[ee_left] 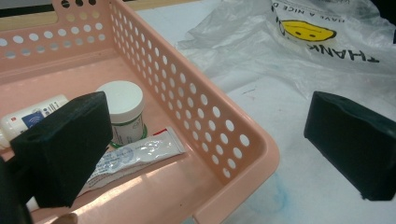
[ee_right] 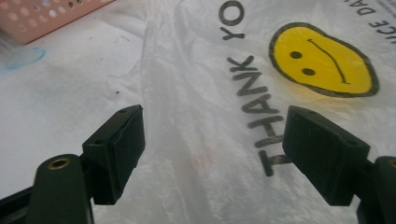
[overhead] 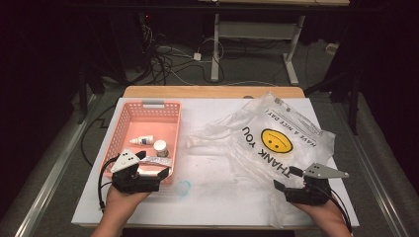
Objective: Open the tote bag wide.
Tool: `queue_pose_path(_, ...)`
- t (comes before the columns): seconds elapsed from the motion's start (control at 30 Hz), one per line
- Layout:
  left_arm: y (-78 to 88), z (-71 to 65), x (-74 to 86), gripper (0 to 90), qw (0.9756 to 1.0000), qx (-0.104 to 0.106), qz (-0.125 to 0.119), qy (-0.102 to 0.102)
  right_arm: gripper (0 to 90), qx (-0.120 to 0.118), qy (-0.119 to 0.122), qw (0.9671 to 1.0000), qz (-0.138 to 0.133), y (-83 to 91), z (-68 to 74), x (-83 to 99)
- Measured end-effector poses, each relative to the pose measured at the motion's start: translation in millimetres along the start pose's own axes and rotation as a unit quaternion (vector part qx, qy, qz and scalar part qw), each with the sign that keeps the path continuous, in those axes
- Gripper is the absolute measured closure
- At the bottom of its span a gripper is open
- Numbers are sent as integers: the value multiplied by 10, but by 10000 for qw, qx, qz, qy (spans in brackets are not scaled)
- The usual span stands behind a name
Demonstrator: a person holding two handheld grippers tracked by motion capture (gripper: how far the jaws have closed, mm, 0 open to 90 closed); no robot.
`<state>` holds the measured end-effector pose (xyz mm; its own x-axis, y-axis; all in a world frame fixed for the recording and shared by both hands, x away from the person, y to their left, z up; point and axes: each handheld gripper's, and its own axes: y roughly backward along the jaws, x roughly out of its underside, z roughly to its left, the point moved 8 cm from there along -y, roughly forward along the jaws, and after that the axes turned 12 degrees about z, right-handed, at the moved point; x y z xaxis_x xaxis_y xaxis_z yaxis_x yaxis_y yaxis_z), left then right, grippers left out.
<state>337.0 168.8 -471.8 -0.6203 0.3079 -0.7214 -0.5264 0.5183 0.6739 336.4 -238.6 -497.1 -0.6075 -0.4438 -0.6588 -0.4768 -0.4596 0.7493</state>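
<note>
We begin at the left, where the left gripper sits at the near right corner of the pink basket; in its own view the fingers stand wide apart, one inside the basket and the other outside over the white surface, with the basket's right wall between them and no pad pressing on it. Inside the basket we record a small white bottle lying on its side, its long axis running left to right in the high view, a white-capped jar standing upright just beside it, and a tube lying flat near the front wall, its long axis likewise crosswise. A faint blue ring mark shows on the surface just right of the basket. Further right lies the plastic bag, spread flat and crumpled, its long axis running diagonally from the far right corner toward the near middle; the yellow smiley face and the lettering read upside down from the person's side. The right gripper rests at the bag's near right edge, pointing left and away from the person. Its fingers are spread, the bag's film lying beneath and between them, neither pad pinching it.
</note>
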Motion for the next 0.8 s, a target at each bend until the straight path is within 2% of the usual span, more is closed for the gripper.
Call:
queue_pose_path(0.07, -1, -13, -7, 5, 10000, -24, -78, -22, 264, -74, 82, 9999, 52, -25, 47, -4)
queue_pose_path(0.1, -5, -25, -8, 6, 9999, -42, -85, -62, 327, -199, 216, 9994, 203, -91, 132, -3)
queue_pose_path(0.17, -15, -54, -1, 5, 9999, -31, -70, -91, 393, -140, 349, 9986, 374, -158, 176, 12)
queue_pose_path(0.23, -24, -72, 10, 5, 9999, 36, -12, -110, 421, -129, 348, 9983, 439, -189, 190, 21)
queue_pose_path(0.3, -13, -57, 18, 5, 9999, 152, 27, 23, 489, -116, 354, 9970, 680, -296, 203, 63)
queue_pose_path(0.43, 2, -58, 9, 5, 9997, 229, -32, 16, 598, -18, 397, 9950, 920, -405, 199, 104)
queue_pose_path(0.57, -25, -27, 38, 6, 9997, 226, 11, 31, 770, 61, 466, 9948, 906, -464, 221, 81)
queue_pose_path(0.6, -24, -22, 37, 6, 9997, 225, -8, 52, 770, 61, 466, 9948, 906, -464, 221, 81)
queue_pose_path(0.63, -14, -20, 34, 6, 9997, 220, -22, 58, 840, 122, 560, 9940, 931, -487, 256, 70)
queue_pose_path(0.7, 0, -18, 28, 6, 9998, 197, -73, 63, 875, 165, 595, 9938, 925, -503, 295, 45)
queue_pose_path(0.8, 15, -7, 19, 5, 9997, 150, -137, 95, 900, 163, 651, 9949, 756, -525, 363, -57)
